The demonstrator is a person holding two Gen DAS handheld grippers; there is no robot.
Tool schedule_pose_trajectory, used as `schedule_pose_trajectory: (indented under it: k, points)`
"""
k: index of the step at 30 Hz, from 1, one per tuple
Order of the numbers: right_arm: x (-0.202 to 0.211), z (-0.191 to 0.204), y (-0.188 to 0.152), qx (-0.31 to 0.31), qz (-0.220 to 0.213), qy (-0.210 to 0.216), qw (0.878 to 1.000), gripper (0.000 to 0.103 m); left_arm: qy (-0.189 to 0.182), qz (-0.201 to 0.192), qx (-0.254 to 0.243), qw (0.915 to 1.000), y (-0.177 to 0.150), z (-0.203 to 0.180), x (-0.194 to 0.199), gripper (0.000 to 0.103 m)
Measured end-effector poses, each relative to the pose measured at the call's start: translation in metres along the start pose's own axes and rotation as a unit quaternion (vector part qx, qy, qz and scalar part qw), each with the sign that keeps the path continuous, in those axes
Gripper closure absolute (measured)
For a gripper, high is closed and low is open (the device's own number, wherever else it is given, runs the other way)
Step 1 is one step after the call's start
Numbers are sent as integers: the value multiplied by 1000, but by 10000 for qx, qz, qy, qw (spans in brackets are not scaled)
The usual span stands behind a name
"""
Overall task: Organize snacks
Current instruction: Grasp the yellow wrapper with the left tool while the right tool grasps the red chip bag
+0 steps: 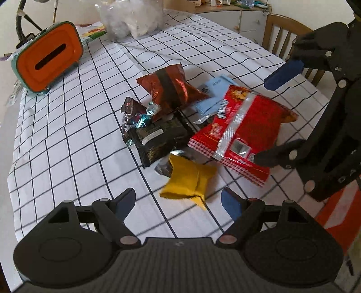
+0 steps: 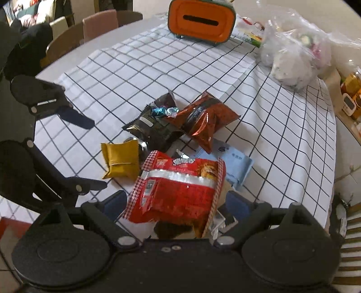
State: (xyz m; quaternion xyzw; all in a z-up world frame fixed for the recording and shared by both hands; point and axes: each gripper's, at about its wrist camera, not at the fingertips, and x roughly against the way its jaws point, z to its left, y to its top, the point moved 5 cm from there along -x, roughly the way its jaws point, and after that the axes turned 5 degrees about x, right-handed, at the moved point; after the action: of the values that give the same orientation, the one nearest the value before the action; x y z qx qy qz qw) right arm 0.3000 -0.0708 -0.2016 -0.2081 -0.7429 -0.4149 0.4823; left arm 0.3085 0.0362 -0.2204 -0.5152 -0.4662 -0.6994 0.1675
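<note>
Left tongs [image 1: 178, 202] stand spread with nothing between the blue pads, above the near edge of a heap of snack packets on the desk [image 1: 67, 135], which wears a white cloth with a dark grid. Just ahead of them in the left wrist view lies a yellow packet [image 1: 189, 180], blurred. Behind it sit a black packet [image 1: 158, 137], a big red bag [image 1: 239, 133], a brown foil bag [image 1: 173, 88], a pale blue packet [image 1: 214, 94] half buried under the red one, and a few foil-wrapped sweets [image 1: 144, 115]. This view alone shows the right tongs [image 1: 270, 117] from the side, spread wide over the red bag's right end; whether the lower finger touches the bag is hard to tell. An orange tissue box [image 1: 48, 56] stands far left and a clear plastic bag [image 1: 133, 18], cut off at the top, at the back.

From the right wrist view, the red bag [image 2: 178, 189] fills the gap of the right tongs [image 2: 178, 207]; the pads do not appear to press on it, and its near end hides what lies beneath. The left tongs [image 2: 90, 153] show at the left, spread beside the yellow packet [image 2: 120, 160]. Only here does the pale blue packet [image 2: 234, 162] show its full right end. The brown foil bag [image 2: 203, 119], black packet [image 2: 151, 126], tissue box [image 2: 200, 20] and plastic bag [image 2: 293, 56] lie beyond.
</note>
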Motion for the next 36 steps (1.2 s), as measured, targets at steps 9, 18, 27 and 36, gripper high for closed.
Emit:
schedule_pose_trajectory:
  k: [9, 18, 27, 36]
  points:
    - [-26, 1, 8, -35, 243, -262, 9994, 10, 45, 83, -235, 9997, 5, -1, -25, 21]
    - [-33, -3, 5, -390, 313, -142, 9986, 18, -44, 50, -188, 9998, 7, -3, -30, 36]
    - [-27, 3, 1, -416, 306, -193, 9985, 27, -113, -46, 130, 9998, 1, 0, -25, 57]
    - [-12, 2, 1, -731, 78, -155, 9972, 50, -24, -84, 431, 9990, -3, 9, -19, 57]
